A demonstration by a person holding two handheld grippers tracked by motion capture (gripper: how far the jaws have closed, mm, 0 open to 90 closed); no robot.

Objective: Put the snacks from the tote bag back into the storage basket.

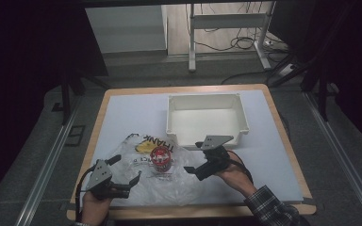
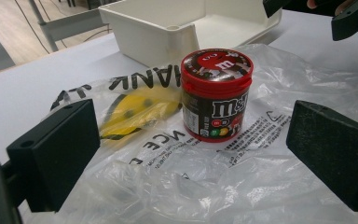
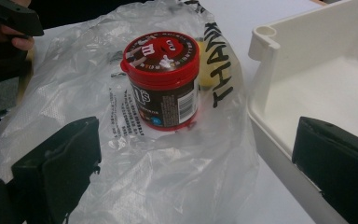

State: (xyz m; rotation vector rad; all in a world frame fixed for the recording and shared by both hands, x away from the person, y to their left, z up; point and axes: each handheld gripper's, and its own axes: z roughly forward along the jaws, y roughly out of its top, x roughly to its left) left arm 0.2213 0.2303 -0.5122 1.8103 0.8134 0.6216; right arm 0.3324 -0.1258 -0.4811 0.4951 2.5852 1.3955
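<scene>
- Table, centre of the high view: a pale work surface with a wooden edge, carrying everything in play.
- Bin, upper middle of the high view: a white open tub, apparently empty, its near wall just beyond the right gripper; its corner post fills the upper right of the right gripper view.
- Bag, lower centre of the high view: a crumpled clear plastic sack with black lettering and a yellow patch, spread flat on the table.
- Left gripper, lower left of the high view: jaws spread wide, holding nothing, hovering over the bag's near-left edge and pointed toward the jar.
- Right gripper, lower centre-right of the high view: jaws likewise wide apart and empty, aimed at the jar from the bin's side.
- Jar, centre of the high view: a small brown candy tub with a red lid, standing upright on top of the bag, framed between the open jaws in the left gripper view and in the right gripper view.
- The step in hand looks like a pick of the jar, probably for the bin. Best done with one gripper closing on the brown wall below the lid, pads level and square, while keeping clear of loose plastic; the slick film may slide or lift with the jar, so pinning the bag with the other gripper would likely help.
</scene>
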